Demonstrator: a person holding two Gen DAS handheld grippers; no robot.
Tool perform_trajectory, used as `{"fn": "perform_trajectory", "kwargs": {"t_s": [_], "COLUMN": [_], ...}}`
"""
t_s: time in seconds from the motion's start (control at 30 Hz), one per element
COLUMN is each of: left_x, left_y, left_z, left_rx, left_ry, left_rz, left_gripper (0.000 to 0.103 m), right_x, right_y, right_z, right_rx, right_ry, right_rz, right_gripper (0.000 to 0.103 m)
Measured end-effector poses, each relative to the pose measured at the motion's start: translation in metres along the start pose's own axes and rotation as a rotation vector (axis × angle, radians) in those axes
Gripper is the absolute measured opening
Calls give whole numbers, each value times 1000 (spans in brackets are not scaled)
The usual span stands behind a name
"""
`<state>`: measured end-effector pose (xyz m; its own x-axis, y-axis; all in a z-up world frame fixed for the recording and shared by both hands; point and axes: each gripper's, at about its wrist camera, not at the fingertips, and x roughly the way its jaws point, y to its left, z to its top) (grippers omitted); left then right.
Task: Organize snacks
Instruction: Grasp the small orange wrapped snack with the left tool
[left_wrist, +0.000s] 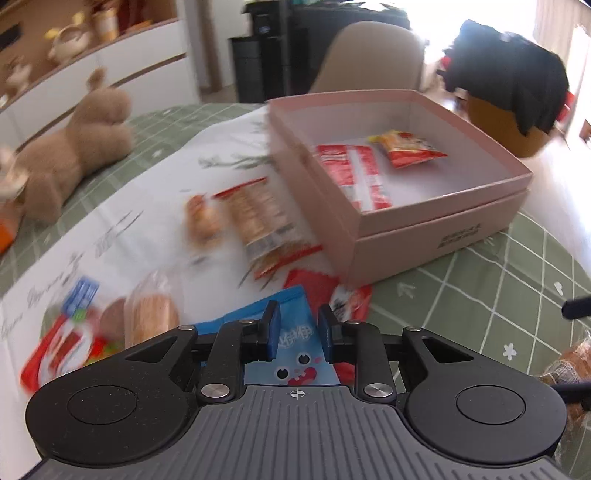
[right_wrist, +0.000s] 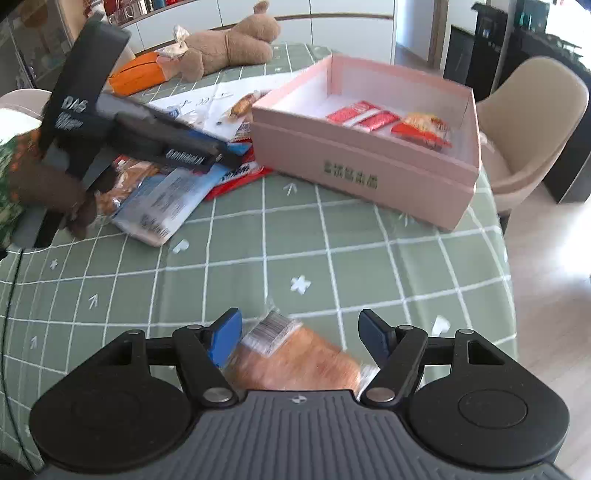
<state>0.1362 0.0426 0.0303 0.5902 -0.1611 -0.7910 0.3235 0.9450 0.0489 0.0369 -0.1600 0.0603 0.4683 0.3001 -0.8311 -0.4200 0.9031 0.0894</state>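
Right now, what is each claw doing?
Left claw: shut on the blue snack packet.
Right claw: open, wrapped bread between its fingers, not gripped.

Beige chair (right_wrist: 532, 122) by green checked tablecloth (right_wrist: 332, 258), white shelving (left_wrist: 110, 62) behind, pale sunlit floor (right_wrist: 554, 295).

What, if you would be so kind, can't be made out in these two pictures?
- Left wrist view: snack packets beside the pink box are motion-blurred; their labels are unreadable.
- Right wrist view: bread packet is partly hidden under the right gripper body.
- Right wrist view: box lettering is blurred.
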Motion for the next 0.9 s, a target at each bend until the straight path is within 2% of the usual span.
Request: {"fn": "perform_trajectory", "kwargs": {"t_s": [0.1,0.2,0.3,0.4,0.43,0.5,0.57,0.63,0.7,0.77,0.8,0.9], "left_x": [-6,-15,-29,-46,-51,-58,-63,-68,-71,-74,-75,-75], "left_y": [13,27,44,52,51,45,34,25,22,28,32,48], "left_z": [-8,-17,-28,-40,-43,-48,-51,-54,-57,-62,-64,-68], "left_rx": [-73,-180,-357,-503,-521,-532,-516,-489,-477,-489,-505,-561], "left_ry": [21,23,-9,-39,-44,-49,-47,-46,-45,-52,-55,-52], "left_rz": [50,69,43,29,21,-7,-69,-123,-134,-112,-96,-63], "left_gripper": [27,26,26,27,27,27,27,27,27,27,27,27], "right_x": [-4,-6,6,32,47,87,125,162,191,210,211,200], "right_y": [2,12,22,33,38,48,60,68,73,78,81,91], "right_z": [21,61,121,177,195,230,250,263,268,265,260,243], "right_rx": [-4,-59,-105,-160,-183,-245,-309,-372,-414,-426,-442,-503], "right_ry": [-39,-76,-77,-67,-47,14,64,93,132,183,184,184], "right_rz": [27,66,94,69,51,-26,-138,-255,-320,-327,-321,-301], "right_gripper": [70,70,70,70,67,33,26,25,25,25,19,18]}}
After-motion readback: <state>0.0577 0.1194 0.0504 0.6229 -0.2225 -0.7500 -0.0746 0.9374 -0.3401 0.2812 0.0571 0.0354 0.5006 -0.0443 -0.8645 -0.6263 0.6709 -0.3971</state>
